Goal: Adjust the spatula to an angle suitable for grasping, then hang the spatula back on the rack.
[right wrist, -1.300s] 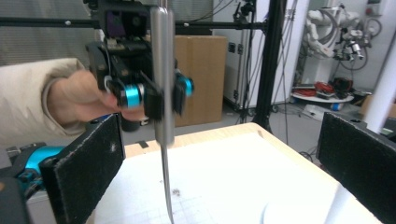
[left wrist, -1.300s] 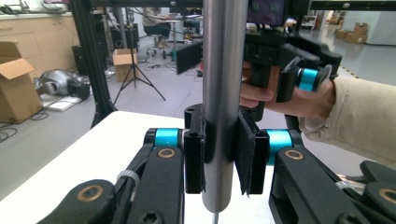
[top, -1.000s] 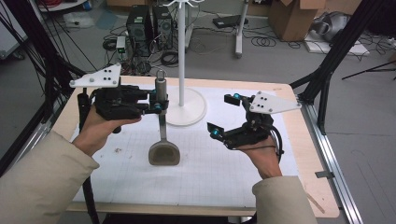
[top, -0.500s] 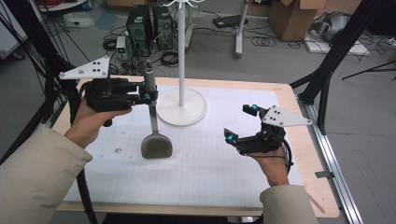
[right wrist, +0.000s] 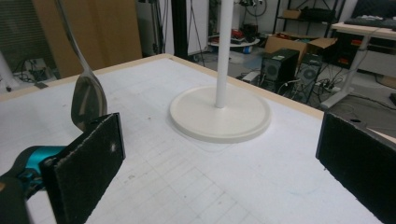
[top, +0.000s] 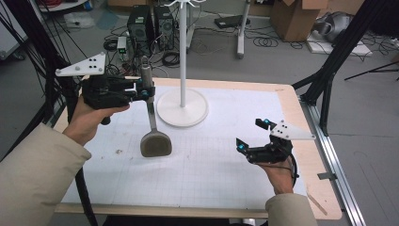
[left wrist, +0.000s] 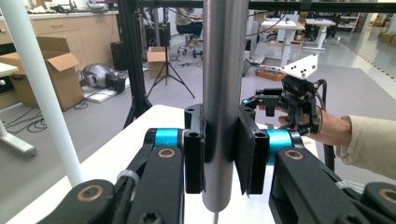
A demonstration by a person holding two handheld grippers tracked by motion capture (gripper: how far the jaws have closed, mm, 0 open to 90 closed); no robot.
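Note:
A metal spatula (top: 154, 143) hangs upright, its flat head low over the white mat. My left gripper (top: 147, 90) is shut on its round steel handle (left wrist: 225, 93), whose top sticks up above the jaws; the black pads (left wrist: 247, 149) press both sides of it. My right gripper (top: 251, 134) stands open low over the mat's right side, nothing between its pads (right wrist: 88, 163). From the right gripper view the spatula head (right wrist: 88, 102) shows at the left. My right gripper (left wrist: 268, 100) also shows far off behind the handle.
A white stand with a round base (top: 182, 107) and a thin pole (left wrist: 39, 88) rises at the back middle of the table, just right of the spatula; its base (right wrist: 220, 114) lies ahead of my right gripper. Black frame struts flank the table.
My left gripper has carried the spatula to the left, away from the stand's base. My right gripper has come down and moved out to the right, nearer the front edge.

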